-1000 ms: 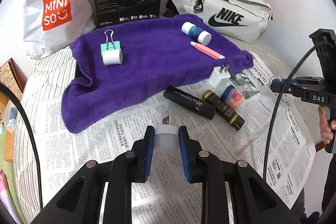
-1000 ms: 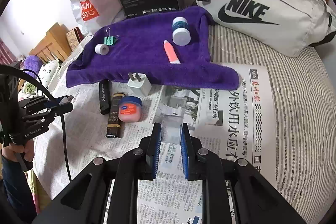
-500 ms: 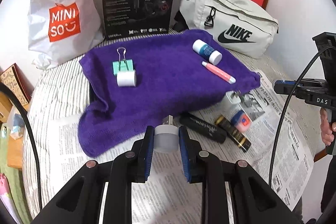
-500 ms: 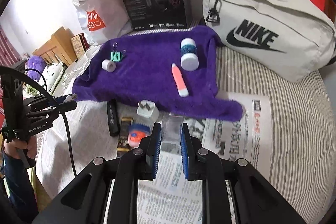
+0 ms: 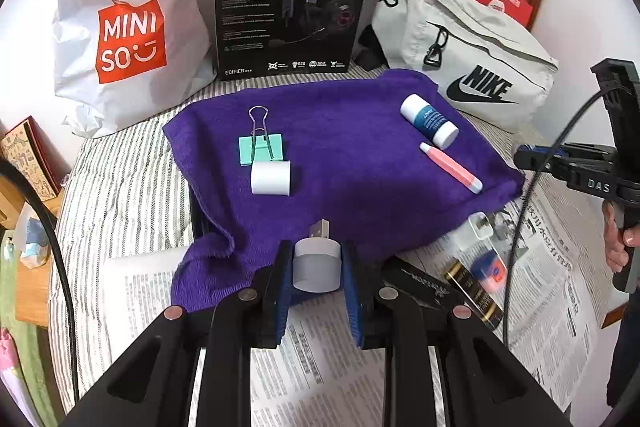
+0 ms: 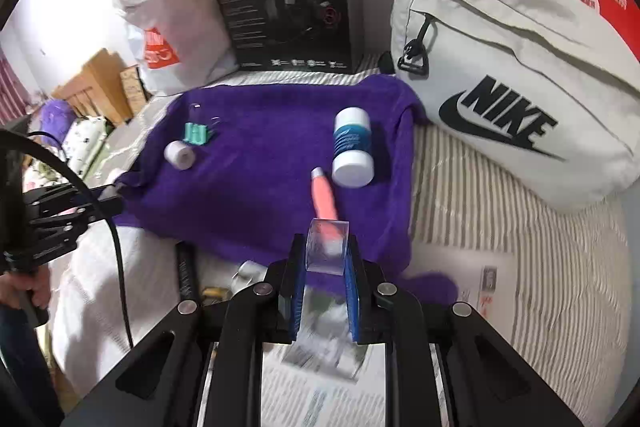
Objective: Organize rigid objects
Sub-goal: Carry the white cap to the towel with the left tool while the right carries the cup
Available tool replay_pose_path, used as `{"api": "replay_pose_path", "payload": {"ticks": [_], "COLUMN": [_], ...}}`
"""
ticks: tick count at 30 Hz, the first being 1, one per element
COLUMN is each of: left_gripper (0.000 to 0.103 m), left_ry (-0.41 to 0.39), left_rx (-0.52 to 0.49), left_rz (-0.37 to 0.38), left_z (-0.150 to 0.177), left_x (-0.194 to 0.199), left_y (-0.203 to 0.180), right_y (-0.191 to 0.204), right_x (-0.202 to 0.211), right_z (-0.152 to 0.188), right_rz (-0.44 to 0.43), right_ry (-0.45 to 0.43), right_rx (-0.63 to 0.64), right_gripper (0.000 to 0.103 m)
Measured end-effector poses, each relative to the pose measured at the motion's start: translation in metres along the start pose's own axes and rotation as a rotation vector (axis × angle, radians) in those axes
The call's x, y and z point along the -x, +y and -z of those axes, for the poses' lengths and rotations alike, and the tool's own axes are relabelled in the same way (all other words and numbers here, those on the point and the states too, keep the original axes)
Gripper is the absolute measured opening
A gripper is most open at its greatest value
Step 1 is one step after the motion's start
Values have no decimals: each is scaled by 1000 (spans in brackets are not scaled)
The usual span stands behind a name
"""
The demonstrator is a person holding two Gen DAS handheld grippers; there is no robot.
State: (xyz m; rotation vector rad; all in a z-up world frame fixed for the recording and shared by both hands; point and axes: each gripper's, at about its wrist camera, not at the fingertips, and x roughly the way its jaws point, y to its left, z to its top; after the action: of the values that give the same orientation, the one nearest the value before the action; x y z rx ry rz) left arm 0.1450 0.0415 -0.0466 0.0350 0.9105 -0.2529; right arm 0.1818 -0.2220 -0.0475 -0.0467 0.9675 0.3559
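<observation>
Both grippers have advanced from newspaper (image 5: pixel 320 367) to the towel (image 5: pixel 352 167) edge, left gripper (image 5: pixel 316 267) pinching the USB light (image 5: pixel 317 263), right gripper (image 6: pixel 326 267) pinching a clear box (image 6: pixel 327 245); judged: carry nearly done, placing on towel comes next.

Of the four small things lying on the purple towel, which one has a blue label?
The white bottle at the towel's right side, beside the pink tube. The green clip and white roll carry no label.

black gripper (image 5: pixel 316 269), blue pads (image 5: pixel 282 283), silver screws, black cable
</observation>
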Motion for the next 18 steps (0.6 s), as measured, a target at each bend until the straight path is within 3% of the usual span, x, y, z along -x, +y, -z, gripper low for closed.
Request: {"api": "replay_pose_path", "payload": {"ticks": [18], "left_gripper": [23], "left_ry": [43], "left_rx": [20], "left_rz": [1], "left_z": [-10], "left_x": [-26], "left_y": [12], "right_y": [-5], "right_x": [-71], "right_z": [-21], "right_rz": [64], "right_ry": [95], "right_rx": [40], "right_gripper": [18]}}
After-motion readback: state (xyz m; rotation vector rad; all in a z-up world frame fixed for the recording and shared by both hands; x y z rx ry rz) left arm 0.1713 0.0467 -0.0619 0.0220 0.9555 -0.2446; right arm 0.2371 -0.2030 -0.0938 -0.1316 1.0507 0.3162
